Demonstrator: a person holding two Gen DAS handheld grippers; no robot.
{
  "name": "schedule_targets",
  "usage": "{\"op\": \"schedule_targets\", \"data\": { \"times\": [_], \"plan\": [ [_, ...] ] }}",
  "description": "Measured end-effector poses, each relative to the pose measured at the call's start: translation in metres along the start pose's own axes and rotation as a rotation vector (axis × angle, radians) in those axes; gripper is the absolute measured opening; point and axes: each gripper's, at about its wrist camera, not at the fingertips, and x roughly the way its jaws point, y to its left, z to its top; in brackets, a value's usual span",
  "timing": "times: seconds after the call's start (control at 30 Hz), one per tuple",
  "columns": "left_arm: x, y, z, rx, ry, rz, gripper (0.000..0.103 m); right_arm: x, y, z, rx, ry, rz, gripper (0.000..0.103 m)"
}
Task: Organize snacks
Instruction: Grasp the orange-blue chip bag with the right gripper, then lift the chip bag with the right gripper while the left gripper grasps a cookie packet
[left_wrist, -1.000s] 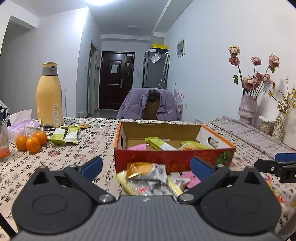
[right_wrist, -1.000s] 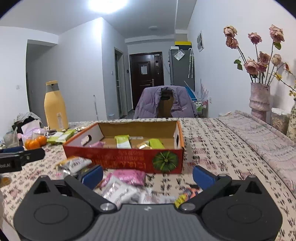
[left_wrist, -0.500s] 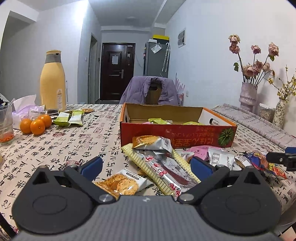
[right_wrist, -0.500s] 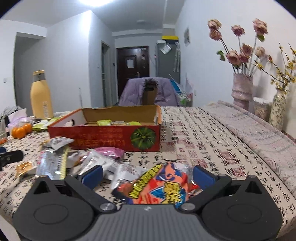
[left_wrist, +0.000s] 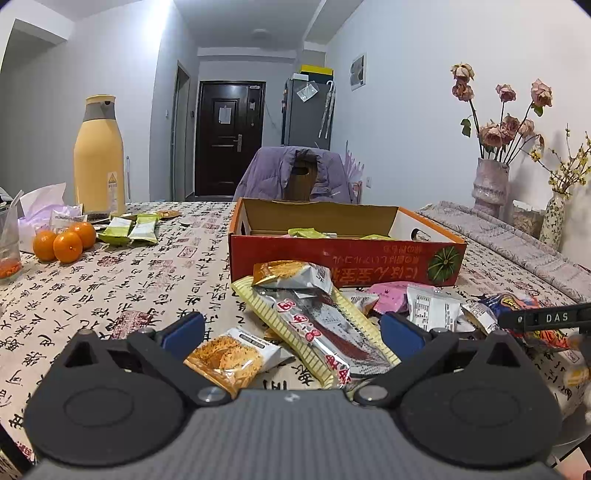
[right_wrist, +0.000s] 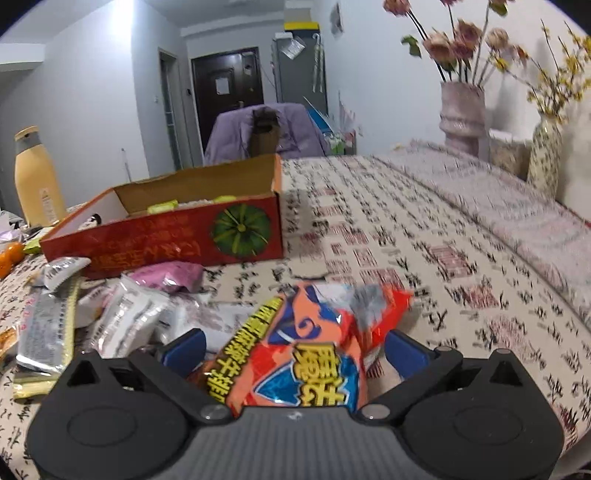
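Observation:
A red cardboard box (left_wrist: 343, 258) (right_wrist: 166, 236) stands open on the table with a few green and pink packets inside. Loose snack packets lie in front of it. My left gripper (left_wrist: 291, 332) is open low over a long silver-and-yellow packet (left_wrist: 317, 332) and a small orange cracker packet (left_wrist: 229, 360). My right gripper (right_wrist: 295, 349) is open with an orange-and-blue snack bag (right_wrist: 303, 354) lying between its blue fingers, which stand apart from it. A pink packet (right_wrist: 166, 275) and white packets (right_wrist: 125, 317) lie to the left.
A tall yellow bottle (left_wrist: 99, 155), oranges (left_wrist: 62, 242), green packets (left_wrist: 129, 229) and a glass (left_wrist: 7, 243) stand at the left. Vases with dried flowers (left_wrist: 491, 188) line the right wall. A chair with a purple jacket (left_wrist: 295, 175) stands behind the table. A folded cloth (right_wrist: 517, 214) runs along the right.
Both grippers have drawn back and dropped lower toward the near packets. The orange-and-blue bag now lies deeper between the right fingers, and the right view has swung left.

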Motion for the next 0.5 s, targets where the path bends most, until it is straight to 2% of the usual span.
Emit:
{"op": "schedule_targets", "data": {
  "times": [0.27,0.37,0.5],
  "plan": [
    [0.004,0.000,-0.002,-0.005,0.015,0.004,0.103,-0.002,-0.014,-0.009,0.013,-0.022,0.028,0.081],
    [0.004,-0.002,-0.002,0.000,0.016,0.004,0.103,-0.003,-0.014,-0.008,-0.012,-0.026,0.027,0.079],
    [0.005,-0.004,-0.002,0.002,0.025,0.011,0.103,-0.001,-0.004,-0.010,-0.118,-0.017,0.009,0.079]
  ]
}}
